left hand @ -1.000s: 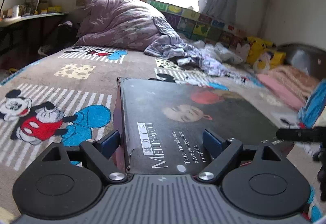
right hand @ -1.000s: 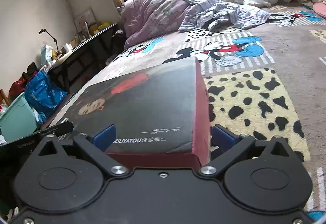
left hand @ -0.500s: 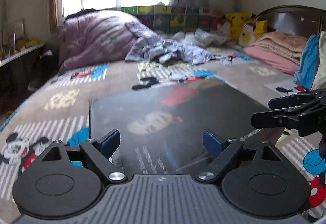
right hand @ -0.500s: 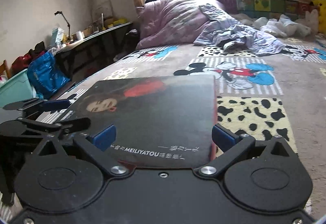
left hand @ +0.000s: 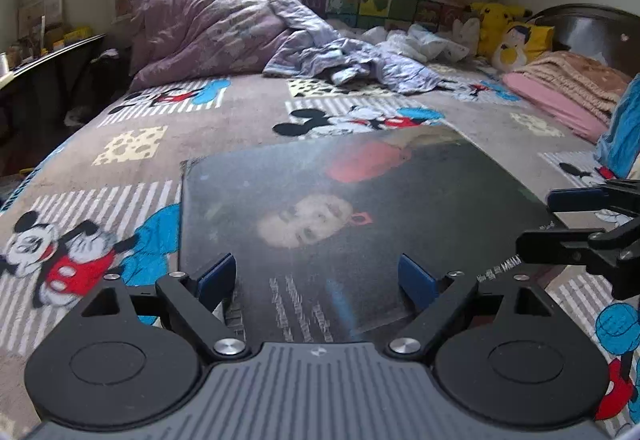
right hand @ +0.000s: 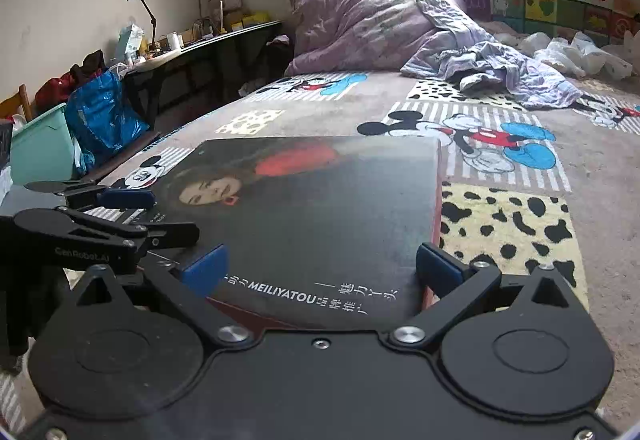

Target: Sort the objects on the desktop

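A flat dark box point(left hand: 340, 200) printed with a portrait and "MEILIYATOU" lies on the cartoon-mouse blanket point(left hand: 132, 144) of a bed. My left gripper point(left hand: 316, 278) is open wide at the box's near-left corner, its blue pads over the lid. In the right wrist view the same box point(right hand: 320, 208) fills the middle. There my right gripper point(right hand: 320, 268) is open wide at the near-right corner, with one pad beside the box's red side. Each gripper shows in the other's view: the right gripper point(left hand: 534, 220) at the right edge, the left gripper point(right hand: 172, 215) at the left edge.
A heaped purple quilt point(left hand: 208, 28) and crumpled clothes point(left hand: 360, 64) lie at the far end of the bed. Yellow plush toys point(left hand: 508, 36) and folded blankets point(left hand: 560, 88) sit at the right. Beside the bed stand a cluttered desk point(right hand: 208, 44), a blue bag point(right hand: 100, 116) and a green bin point(right hand: 40, 144).
Both views have rolled towards level. The box's left edge now reaches past my left pad. Each gripper has come further into the other's view.
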Demonstrator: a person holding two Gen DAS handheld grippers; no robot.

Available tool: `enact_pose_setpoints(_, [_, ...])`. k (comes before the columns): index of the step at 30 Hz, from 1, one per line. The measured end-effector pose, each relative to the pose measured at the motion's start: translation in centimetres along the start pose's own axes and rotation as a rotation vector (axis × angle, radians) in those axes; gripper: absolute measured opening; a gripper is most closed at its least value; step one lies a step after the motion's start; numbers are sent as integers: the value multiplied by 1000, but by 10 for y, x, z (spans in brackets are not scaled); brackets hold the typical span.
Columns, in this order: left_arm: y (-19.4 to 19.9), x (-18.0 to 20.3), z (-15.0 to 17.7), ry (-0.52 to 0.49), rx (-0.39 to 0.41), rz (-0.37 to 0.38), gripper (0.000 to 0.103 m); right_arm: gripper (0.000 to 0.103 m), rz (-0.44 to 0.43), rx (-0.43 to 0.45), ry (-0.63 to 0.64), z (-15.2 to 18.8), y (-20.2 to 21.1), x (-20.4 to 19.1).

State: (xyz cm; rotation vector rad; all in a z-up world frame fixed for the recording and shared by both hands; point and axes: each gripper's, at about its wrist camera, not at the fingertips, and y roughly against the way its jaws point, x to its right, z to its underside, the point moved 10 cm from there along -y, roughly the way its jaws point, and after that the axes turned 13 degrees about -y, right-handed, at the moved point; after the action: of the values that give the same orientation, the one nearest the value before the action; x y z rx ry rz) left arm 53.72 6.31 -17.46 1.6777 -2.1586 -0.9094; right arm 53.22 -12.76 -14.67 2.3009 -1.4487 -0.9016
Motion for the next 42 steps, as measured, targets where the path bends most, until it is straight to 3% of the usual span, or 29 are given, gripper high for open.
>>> enact_pose_setpoints(15, [73,32,25,100,-44,-70,89,102,114,-12,-81,34,82,-16])
enact_pose_setpoints(32, [190,45,40,176,-15,-258,89,102,193,38,-67,55,172,-37])
enact_pose_setpoints(42, [253,79,45,119,5,-287,89,102,227,48,-87,74,221,-45])
